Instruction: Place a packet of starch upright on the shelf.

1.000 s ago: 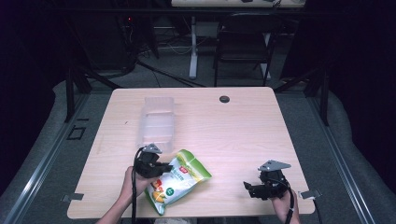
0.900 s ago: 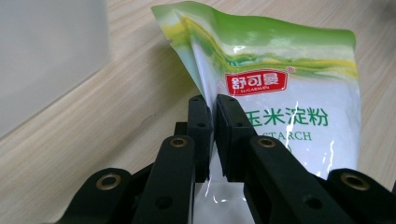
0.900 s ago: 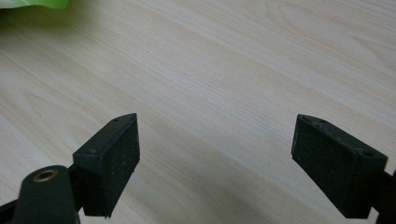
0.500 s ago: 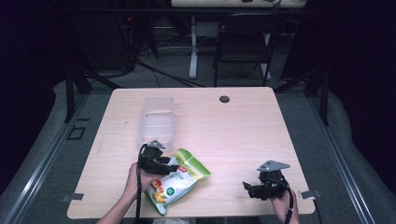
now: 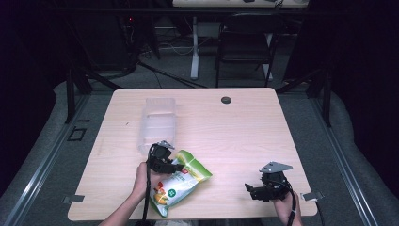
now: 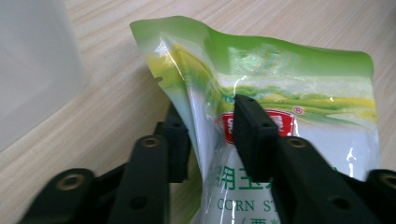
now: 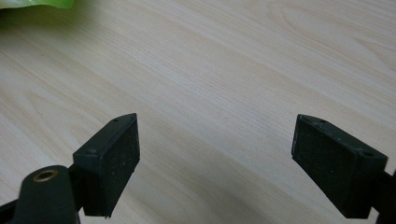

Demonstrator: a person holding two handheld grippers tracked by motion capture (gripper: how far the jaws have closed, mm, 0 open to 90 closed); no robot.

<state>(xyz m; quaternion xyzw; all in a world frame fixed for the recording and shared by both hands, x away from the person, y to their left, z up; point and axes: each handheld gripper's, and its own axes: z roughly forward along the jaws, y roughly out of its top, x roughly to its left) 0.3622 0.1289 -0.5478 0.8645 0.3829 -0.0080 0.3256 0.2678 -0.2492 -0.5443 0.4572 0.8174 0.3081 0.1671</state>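
Your left tongs (image 5: 175, 165) have just been closing, and their black jaws now stand narrowly apart with a fold of the green-and-white corn snack bag (image 5: 181, 181) between them. In the left gripper view, the bag (image 6: 280, 121) rises between the two pads: the right pad lies against the printed front just beside the red label, while the left pad sits behind the crinkled side edge. The film looks pinched up into a ridge there, so the pads appear to have hold of the bag.

The bag lies flat on the pale wood worktop (image 5: 244, 136) near the front edge, left of centre, its green top seal pointing toward the middle of the surface. Your left hand (image 5: 141, 176) rests at the bag's left side, wrapped around the gripper's body.

A clear plastic container (image 5: 157, 125) stands just behind the left tongs, near the bag but apart from it; its frosted wall shows at the upper left of the left gripper view (image 6: 37, 65).

Your right tongs (image 5: 249, 189) sit well apart from the bag, near the front right corner of the worktop, pointing left. In the right gripper view the jaws stand wide apart with bare wood between them (image 7: 215, 158), and they hold nothing.
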